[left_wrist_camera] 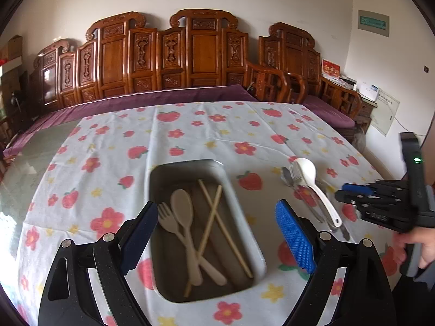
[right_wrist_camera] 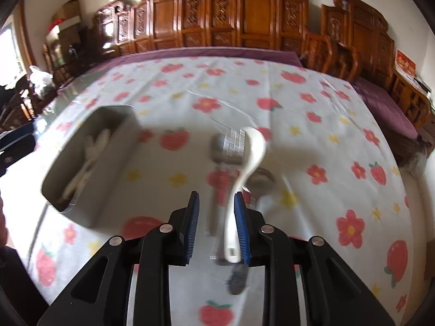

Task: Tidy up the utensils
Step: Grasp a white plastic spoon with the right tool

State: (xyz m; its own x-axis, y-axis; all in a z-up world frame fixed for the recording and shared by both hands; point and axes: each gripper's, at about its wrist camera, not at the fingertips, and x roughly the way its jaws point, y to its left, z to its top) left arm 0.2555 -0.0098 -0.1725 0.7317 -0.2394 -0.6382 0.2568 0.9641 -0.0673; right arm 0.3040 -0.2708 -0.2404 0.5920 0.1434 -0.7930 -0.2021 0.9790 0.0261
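Observation:
A grey metal tray (left_wrist_camera: 187, 162) holds a beige spoon (left_wrist_camera: 182, 201), a beige fork (left_wrist_camera: 165, 214) and crossed chopsticks (left_wrist_camera: 214, 217). My left gripper (left_wrist_camera: 217, 207) hangs open over the tray's near half, holding nothing. To the right a white ceramic spoon (left_wrist_camera: 307, 174) lies on several metal utensils (left_wrist_camera: 286, 176) on the cloth. In the right wrist view the white spoon (right_wrist_camera: 255, 144) runs its handle between the fingers of my right gripper (right_wrist_camera: 216, 194), close beside the right pad; the left pad stands clear of it. The metal utensils (right_wrist_camera: 225, 146) are blurred beneath.
A strawberry-and-flower tablecloth (left_wrist_camera: 108, 163) covers the table. A carved wooden bench with purple cushions (left_wrist_camera: 163, 95) runs along the far edge. A person's hand (left_wrist_camera: 416, 244) holds the right gripper at the right. The tray (right_wrist_camera: 119, 135) sits left of the right gripper.

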